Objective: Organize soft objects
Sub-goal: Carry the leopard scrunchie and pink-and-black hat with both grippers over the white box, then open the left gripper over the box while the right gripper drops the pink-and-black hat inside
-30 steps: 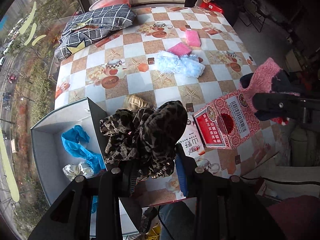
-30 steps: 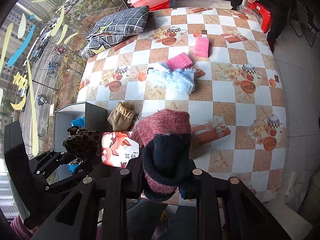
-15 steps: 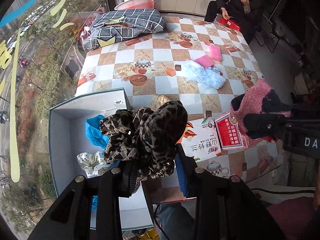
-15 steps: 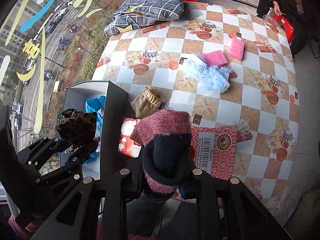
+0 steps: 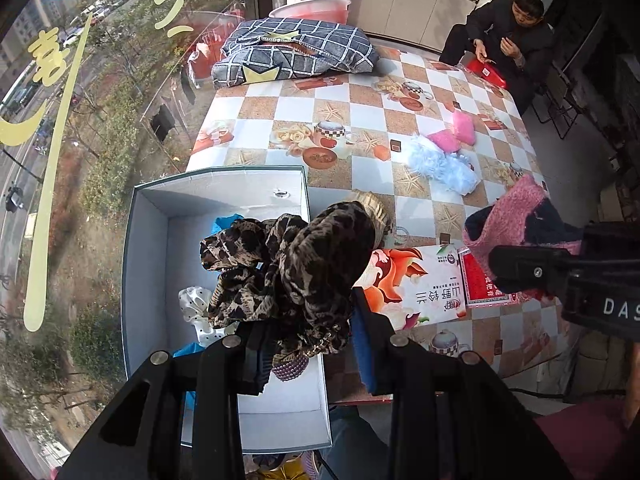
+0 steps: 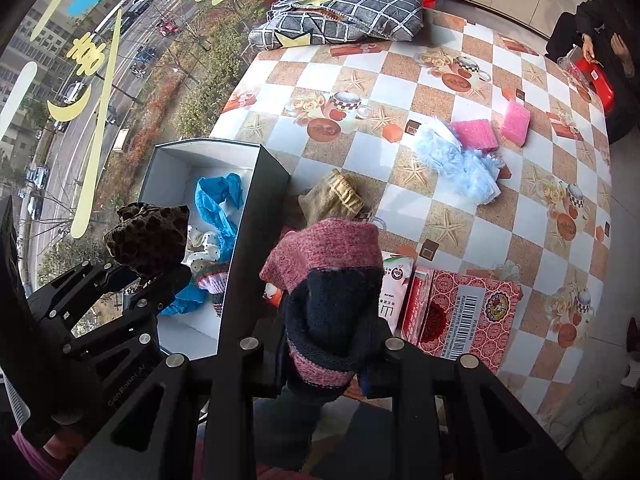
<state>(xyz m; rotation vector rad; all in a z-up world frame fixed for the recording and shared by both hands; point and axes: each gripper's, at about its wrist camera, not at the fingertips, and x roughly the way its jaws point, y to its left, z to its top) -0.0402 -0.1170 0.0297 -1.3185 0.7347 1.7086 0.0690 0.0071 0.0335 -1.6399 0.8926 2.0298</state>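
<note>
My left gripper [image 5: 308, 344] is shut on a leopard-print cloth [image 5: 292, 264] and holds it above the open grey box [image 5: 224, 192] at the table's left edge. The same cloth shows in the right wrist view [image 6: 150, 236]. The box holds a blue cloth [image 6: 218, 200], a white dotted piece [image 5: 192, 304] and a purple knit piece [image 6: 212, 282]. My right gripper [image 6: 324, 360] is shut on a pink and navy knit sock [image 6: 332, 280], held above the table just right of the box; it also shows in the left wrist view [image 5: 520, 220].
On the checkered table lie a tan sock [image 6: 334, 196], a pale blue fluffy cloth [image 6: 460, 164], two pink sponges [image 6: 476, 134], a red carton [image 6: 460, 316], a white printed pack [image 5: 420, 288] and a plaid pillow [image 5: 296, 54]. A person [image 5: 508, 36] sits at the far right.
Both grippers have moved left with their loads. The leopard cloth now hangs over the box's inside instead of its right wall. The knit sock has come closer to the box.
</note>
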